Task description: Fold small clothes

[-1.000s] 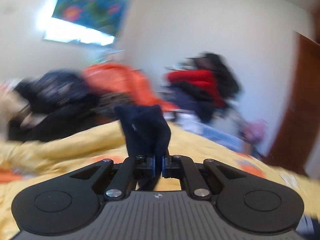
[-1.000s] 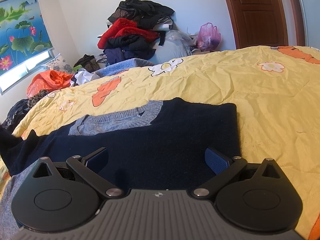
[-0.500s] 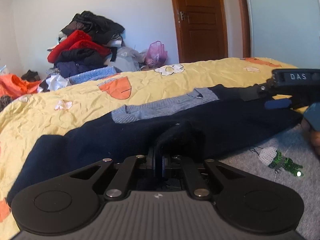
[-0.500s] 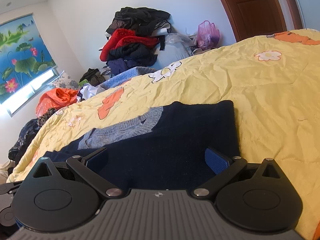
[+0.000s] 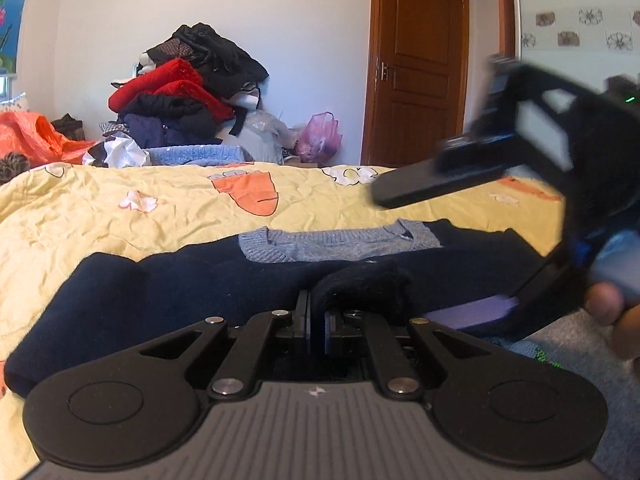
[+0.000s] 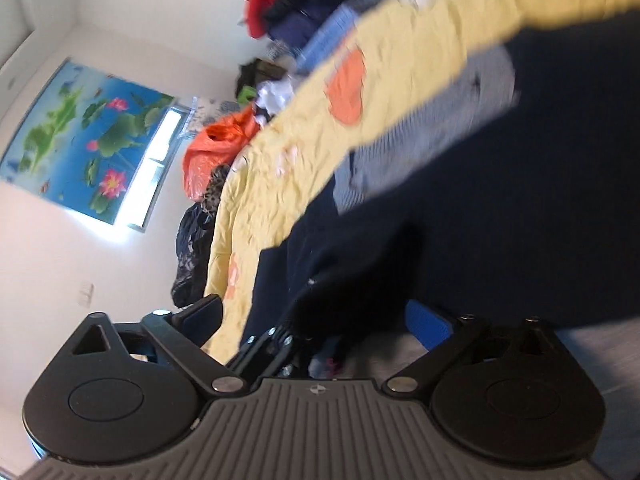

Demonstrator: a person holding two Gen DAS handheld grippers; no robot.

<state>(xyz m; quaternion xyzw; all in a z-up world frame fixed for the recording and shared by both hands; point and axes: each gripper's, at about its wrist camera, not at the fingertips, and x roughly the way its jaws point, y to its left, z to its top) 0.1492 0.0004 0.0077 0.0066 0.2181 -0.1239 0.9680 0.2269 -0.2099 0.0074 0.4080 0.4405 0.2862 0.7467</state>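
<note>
Navy sweater [image 5: 168,300] fold pinched in left fingers [image 5: 308,326]; right fingers [image 6: 428,322] wide, closing slightly, straddling it.

At lower centre the left gripper [image 5: 316,326] pinched a fold of the navy sweater [image 5: 168,292] lying on the yellow bedspread [image 5: 100,216]. The blurred right gripper [image 5: 472,240] hung wide-jawed at the right edge.
</note>
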